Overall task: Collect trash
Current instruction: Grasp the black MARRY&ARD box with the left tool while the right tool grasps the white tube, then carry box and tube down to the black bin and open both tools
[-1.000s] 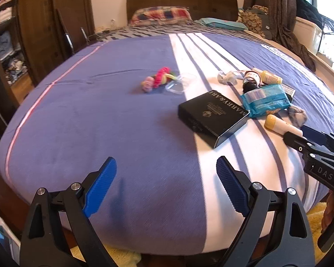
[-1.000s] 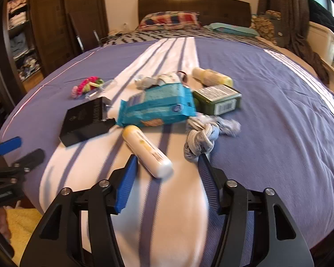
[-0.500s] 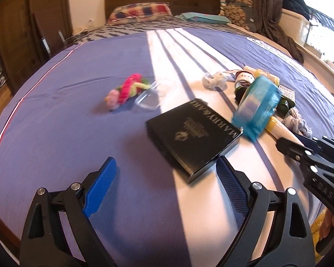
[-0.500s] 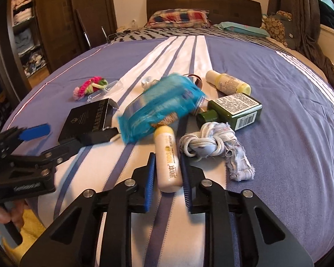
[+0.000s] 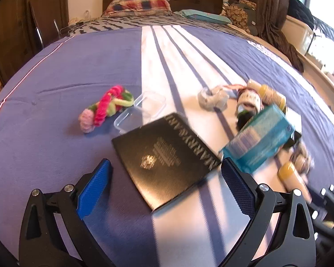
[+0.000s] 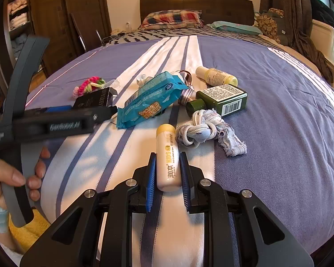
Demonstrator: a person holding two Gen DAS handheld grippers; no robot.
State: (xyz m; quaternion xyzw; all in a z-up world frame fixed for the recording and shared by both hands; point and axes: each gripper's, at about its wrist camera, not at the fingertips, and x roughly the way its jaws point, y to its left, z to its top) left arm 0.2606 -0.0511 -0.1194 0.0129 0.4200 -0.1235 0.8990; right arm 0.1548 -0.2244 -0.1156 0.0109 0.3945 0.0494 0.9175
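White tube lies on the bed, clamped at its lower half by the right claw. Judged light, rigid, smooth-sided; a mid-body grip suits. Left claw spread wide, empty, having just opened further, over the black box.

A purple, white-striped bed fills the frame, strewn mid-frame with black box, blue wipes pack, green bottle, knotted rope.
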